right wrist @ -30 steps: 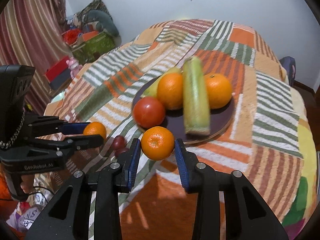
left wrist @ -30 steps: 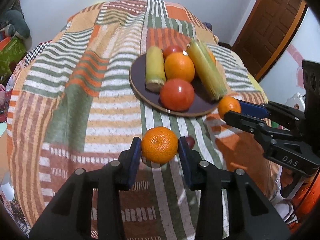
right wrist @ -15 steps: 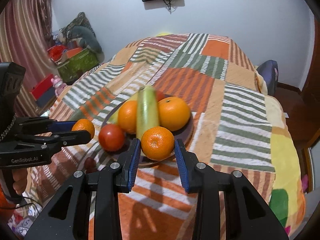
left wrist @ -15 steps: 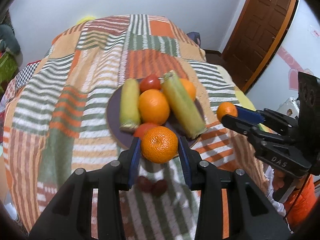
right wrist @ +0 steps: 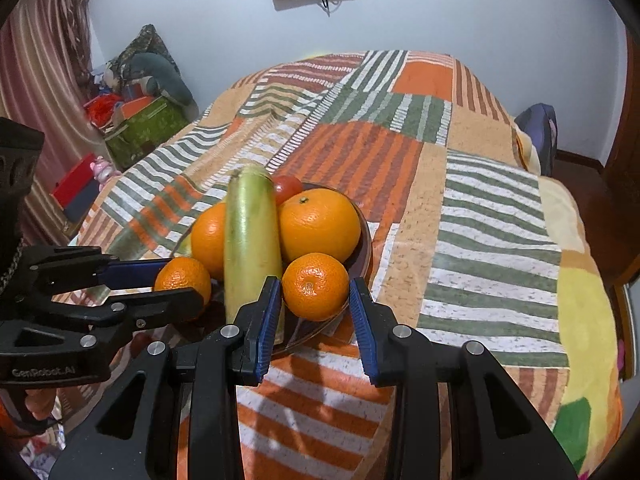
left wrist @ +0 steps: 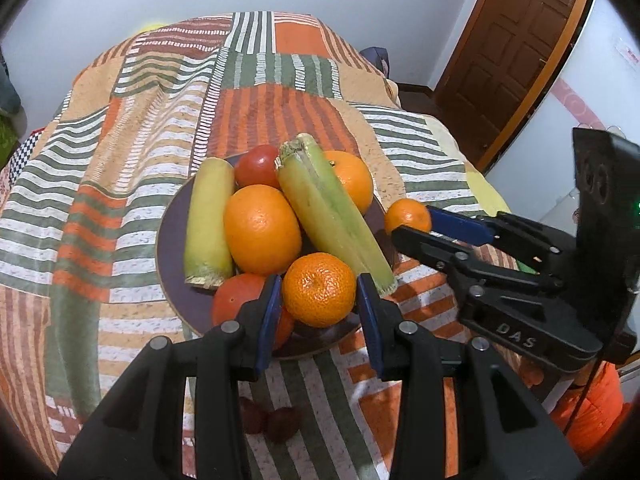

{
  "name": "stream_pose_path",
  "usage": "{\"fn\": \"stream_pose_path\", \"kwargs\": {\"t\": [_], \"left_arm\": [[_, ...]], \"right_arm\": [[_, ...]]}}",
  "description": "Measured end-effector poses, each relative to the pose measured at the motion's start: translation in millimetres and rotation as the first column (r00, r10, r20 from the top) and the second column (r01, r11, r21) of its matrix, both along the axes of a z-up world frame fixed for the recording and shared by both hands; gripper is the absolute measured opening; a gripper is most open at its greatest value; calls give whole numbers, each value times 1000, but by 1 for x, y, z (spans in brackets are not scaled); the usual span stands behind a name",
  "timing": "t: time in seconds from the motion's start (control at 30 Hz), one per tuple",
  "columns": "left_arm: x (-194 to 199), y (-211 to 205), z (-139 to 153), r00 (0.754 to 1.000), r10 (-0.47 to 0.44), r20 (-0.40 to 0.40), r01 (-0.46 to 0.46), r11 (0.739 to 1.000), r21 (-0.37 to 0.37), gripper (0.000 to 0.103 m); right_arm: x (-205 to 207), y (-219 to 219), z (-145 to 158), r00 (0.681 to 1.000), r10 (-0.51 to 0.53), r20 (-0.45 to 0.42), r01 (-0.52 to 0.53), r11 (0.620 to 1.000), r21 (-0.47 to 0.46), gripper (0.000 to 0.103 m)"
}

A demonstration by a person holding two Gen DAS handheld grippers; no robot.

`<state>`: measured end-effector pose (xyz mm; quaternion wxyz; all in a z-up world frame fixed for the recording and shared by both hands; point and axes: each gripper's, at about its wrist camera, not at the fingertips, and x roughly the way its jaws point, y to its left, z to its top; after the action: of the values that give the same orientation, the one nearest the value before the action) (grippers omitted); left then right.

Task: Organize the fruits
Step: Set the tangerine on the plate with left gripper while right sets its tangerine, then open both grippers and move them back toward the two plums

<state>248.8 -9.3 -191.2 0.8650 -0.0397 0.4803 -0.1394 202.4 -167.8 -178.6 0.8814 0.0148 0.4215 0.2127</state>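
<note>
My left gripper (left wrist: 319, 307) is shut on a mandarin (left wrist: 319, 289) and holds it over the near edge of the dark plate (left wrist: 170, 240). My right gripper (right wrist: 314, 312) is shut on another mandarin (right wrist: 315, 286) at the plate's (right wrist: 362, 256) right rim; it also shows in the left wrist view (left wrist: 408, 216). The plate holds two corn cobs (left wrist: 332, 216) (left wrist: 208, 220), two oranges (left wrist: 262, 234) (left wrist: 352, 180) and two tomatoes (left wrist: 258, 166) (left wrist: 230, 304). The left gripper with its mandarin (right wrist: 183, 278) shows at the left of the right wrist view.
The plate lies on a striped patchwork cloth (left wrist: 132, 120) over a bed-like surface. Two small dark red fruits (left wrist: 272, 420) lie on the cloth below my left gripper. A brown door (left wrist: 516, 40) is at the right, boxes and cushions (right wrist: 140, 120) at the far left.
Both grippers have moved in toward the plate with their mandarins; the left one has come over the plate's near edge, the right one up to its right rim.
</note>
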Motion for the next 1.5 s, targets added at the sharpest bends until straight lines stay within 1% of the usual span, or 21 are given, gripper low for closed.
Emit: {"fn": "stream_pose_path", "kwargs": {"t": [0.2,0.37,0.5,0.57,0.73,0.97,1.23,1.37,1.5], "left_arm": [[2,-6,-3,1000,-18,7,18,1000,7,38],[3,-6,-3,1000,-12,15,12,1000,13,39],[4,-4,-2,1000,-8,7,8,1000,-11,48],[4,-3,-1,1000,-3,4,3,1000,-16,49],[-3,2,6,1000,14,18,-14,1000,-5,49],[-22,20,30,995,57,80,-58,998,9,49],[-51,48,44,988,110,111,-114,993,26,50],[-68,63,45,984,138,113,-143,989,38,50],[-81,78,44,978,178,106,-182,982,39,54]], "right_arm": [[5,2,-8,1000,2,-18,-2,1000,-7,32],[8,4,-12,999,7,-36,-7,1000,-19,33],[10,5,-14,998,13,-56,-15,999,-32,33],[9,5,-13,998,14,-58,-16,999,-34,33],[8,3,-2,999,6,-36,-7,1000,-24,40],[-5,3,21,1000,-3,11,3,1000,-11,40],[-31,17,51,998,19,64,-20,1000,12,40],[-43,31,54,997,48,67,-48,999,7,41],[-52,45,49,995,83,51,-84,996,8,43]]}}
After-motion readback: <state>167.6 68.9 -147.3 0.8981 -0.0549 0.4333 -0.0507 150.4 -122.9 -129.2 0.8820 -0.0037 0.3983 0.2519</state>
